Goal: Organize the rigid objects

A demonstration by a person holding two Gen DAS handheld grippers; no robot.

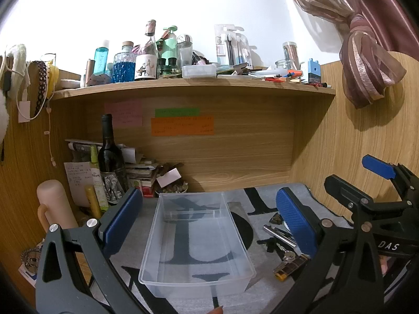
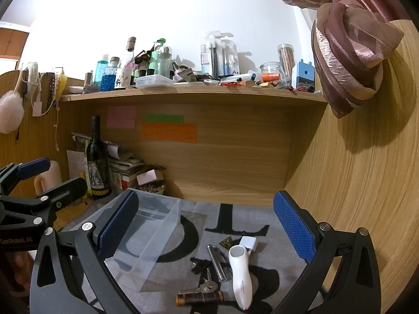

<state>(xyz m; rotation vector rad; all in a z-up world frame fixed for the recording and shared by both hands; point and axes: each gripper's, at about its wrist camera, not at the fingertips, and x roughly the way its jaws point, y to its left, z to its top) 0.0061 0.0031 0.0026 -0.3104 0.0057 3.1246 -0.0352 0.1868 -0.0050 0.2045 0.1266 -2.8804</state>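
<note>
**Wooden desk nook, both grippers wide open, nothing held**

Wood-panel nook with a cluttered shelf point(image 1: 193, 85) above and a grey lettered mat point(image 2: 235, 214) covering the counter. Far left, against the back corner: a pink flask point(image 1: 53, 201), a dark wine bottle point(image 1: 108, 151), stacked books point(image 1: 142, 172). Sticky notes point(image 1: 182, 125) on the back panel.

Left gripper point(image 1: 209, 216): jaws spread fully apart, empty. Between them sits the clear plastic bin point(image 1: 196, 238), empty, resting flat on the mat, not touched by either pad.

Just right of the bin, a small pile on the mat: black clip-like piece point(image 2: 200, 263), silver metal tube point(image 2: 217, 263), keys point(image 2: 201, 286), brown-and-yellow lighter point(image 2: 201, 297), white handheld device point(image 2: 241, 274) lying lengthwise, a white square block point(image 2: 248, 242) near its head, a small dark patterned triangle point(image 2: 227, 241) beside that.

Right gripper point(image 2: 205, 231): jaws fully apart, empty, held above the pile without contact. Pile items lie close together, several touching or overlapping.

Far right: wooden side panel, tied pink curtain point(image 2: 348, 60) hanging over it.
</note>
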